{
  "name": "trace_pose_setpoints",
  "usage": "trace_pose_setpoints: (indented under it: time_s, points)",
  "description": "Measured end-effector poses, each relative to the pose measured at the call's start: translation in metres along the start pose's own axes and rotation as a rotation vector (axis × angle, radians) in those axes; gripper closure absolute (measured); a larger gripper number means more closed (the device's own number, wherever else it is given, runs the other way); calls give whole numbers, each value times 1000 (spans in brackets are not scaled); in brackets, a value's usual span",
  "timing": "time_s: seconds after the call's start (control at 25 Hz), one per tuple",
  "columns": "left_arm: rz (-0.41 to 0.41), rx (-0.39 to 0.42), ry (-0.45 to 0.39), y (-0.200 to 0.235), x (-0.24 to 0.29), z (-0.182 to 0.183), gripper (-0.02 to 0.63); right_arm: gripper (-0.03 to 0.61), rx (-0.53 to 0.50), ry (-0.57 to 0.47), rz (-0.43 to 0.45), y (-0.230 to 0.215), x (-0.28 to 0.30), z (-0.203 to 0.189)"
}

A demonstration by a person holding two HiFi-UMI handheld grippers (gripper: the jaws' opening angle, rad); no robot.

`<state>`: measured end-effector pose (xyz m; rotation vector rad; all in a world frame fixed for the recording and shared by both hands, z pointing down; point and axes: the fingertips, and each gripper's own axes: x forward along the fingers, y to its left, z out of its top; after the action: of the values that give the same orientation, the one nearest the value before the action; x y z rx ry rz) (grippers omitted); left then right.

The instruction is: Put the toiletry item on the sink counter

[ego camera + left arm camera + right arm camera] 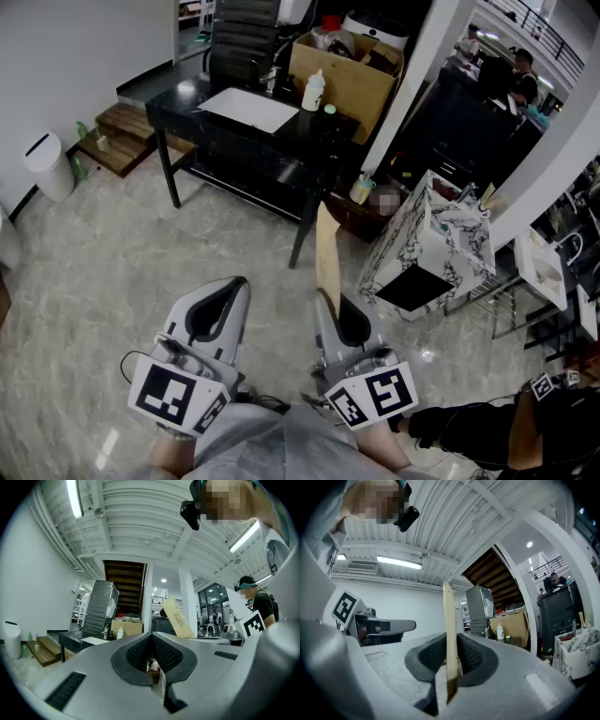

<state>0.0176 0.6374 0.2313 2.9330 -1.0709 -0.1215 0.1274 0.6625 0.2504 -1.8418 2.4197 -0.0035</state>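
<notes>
A head camera looks steeply down at a pale marbled floor (112, 272) with two hand-held grippers at the bottom of the frame.

The right tongs (330, 302), at about 6 o'clock, are clamped on the lower end of a flat tan packet (327, 251), the toiletry item. It stands upright on its edge above the tongs, in the air and touching nothing else. The right gripper view shows the same packet (449, 630) pinched edge-on between the ribbed black pads (471, 656) of the right tongs (451, 663).

The left tongs (236, 286), at about 7 o'clock just beside the right ones, are pressed together with nothing in them; the left gripper view shows their tips (152, 637) meeting.

Well ahead, at 11 to 12 o'clock, a black table (187, 117) carries a white sheet (248, 109) and a white bottle (313, 91), with a cardboard box (352, 80) behind. At 3 o'clock stands a marble-patterned box (436, 239). At 9 o'clock a white bin (47, 164) sits by the wall.
</notes>
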Motion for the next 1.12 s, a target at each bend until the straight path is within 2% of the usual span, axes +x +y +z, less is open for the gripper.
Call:
trace_pose_setpoints:
  time_s: [0.48,1.12]
  points:
    - [-5,4,-3,13,-5,-1,609,528,-15,3,30,16,15,-1]
    - [-14,1,15,55,-4,-13,609,527,21,28,-22,21,46,-20]
